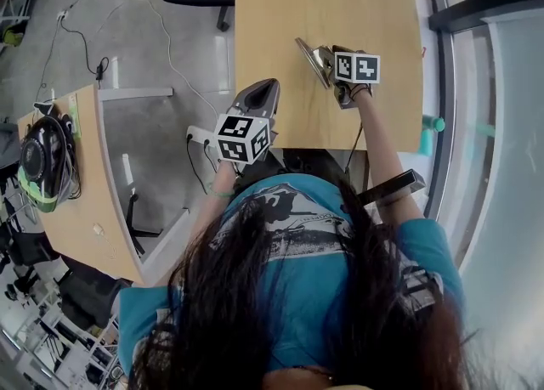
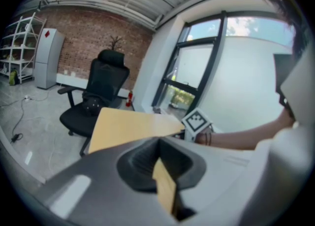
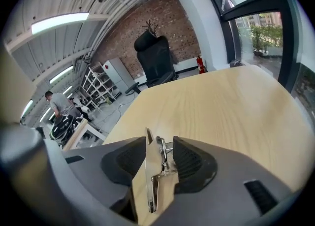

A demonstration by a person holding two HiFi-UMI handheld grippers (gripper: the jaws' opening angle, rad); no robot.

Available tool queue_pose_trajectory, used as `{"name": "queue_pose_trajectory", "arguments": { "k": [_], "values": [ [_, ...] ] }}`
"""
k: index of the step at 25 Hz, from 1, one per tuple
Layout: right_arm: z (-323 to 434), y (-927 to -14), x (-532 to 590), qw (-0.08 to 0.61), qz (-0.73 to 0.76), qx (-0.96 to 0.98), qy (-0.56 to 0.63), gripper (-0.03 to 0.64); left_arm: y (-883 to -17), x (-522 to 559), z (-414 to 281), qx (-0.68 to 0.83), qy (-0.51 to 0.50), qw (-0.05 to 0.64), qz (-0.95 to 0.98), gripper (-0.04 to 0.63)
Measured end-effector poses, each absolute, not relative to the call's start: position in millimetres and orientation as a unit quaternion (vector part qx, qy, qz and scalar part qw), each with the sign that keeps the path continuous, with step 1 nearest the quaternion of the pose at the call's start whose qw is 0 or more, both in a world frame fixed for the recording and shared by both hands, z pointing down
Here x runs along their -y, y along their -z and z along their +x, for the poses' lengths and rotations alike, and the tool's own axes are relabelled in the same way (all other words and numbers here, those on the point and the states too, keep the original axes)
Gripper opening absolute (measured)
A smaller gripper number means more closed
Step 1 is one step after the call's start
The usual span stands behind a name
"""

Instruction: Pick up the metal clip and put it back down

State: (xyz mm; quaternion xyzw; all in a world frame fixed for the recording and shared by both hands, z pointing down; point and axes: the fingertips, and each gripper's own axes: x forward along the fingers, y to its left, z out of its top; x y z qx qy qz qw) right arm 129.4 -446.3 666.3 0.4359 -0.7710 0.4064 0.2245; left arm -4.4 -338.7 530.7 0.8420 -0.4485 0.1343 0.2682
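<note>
The person's hair and shoulders are filling the lower half of the head view and covering both forearms. In the left gripper view the grey body is blocking most of the bench [image 2: 123, 124], and a sleeve is cutting off the right side. In the right gripper view the near end of the metal clip [image 3: 156, 171] is sinking behind the gripper's body, so whether the clip is resting on the bench [image 3: 221, 107] is hard to make out. A dark rounded object on a second bench [image 1: 85, 210] at the left of the head view is too small to identify.

The tongs of the right gripper [image 3: 160, 141] are standing wide apart, with the clip sitting upright on its edge between them. The pads are lying close beside it on either side but are not clamping it.

The tongs of the left gripper [image 2: 160, 144] are showing only a narrow gap. Bare bench wood is showing through it, and nothing is sitting in it. In the head view this left gripper [image 1: 270, 87] is hovering over the near edge of the bench [image 1: 340, 6], well apart from the clip.

The clip [image 1: 313, 61] is lying near the middle of the bench, at the tip of the right gripper [image 1: 333, 61]. Its long axis is running along the line of the tongs and pointing away across the wood. From above it is slanting from upper left to lower right.
</note>
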Motion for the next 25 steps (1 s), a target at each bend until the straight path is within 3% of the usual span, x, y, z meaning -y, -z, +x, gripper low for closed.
{"name": "queue_pose_trajectory", "arguments": {
  "k": [7,11,19,25],
  "values": [
    [113,-694,439,0.292,0.397,0.774,-0.396,0.150,-532,337,-10,0.456,-0.136,0.268,0.838,0.003],
    [110,-697,437,0.295,0.398,0.773,-0.397,0.143,-530,335,-14,0.458,-0.135,0.267,0.837,0.003],
    [113,-685,431,0.238,0.428,0.753,-0.440,0.107,-527,331,-23,0.464,-0.131,0.265,0.835,0.003],
    [110,-635,416,0.134,0.440,0.757,-0.465,0.097,-526,326,-31,0.469,-0.130,0.261,0.834,0.003]
  ]
}}
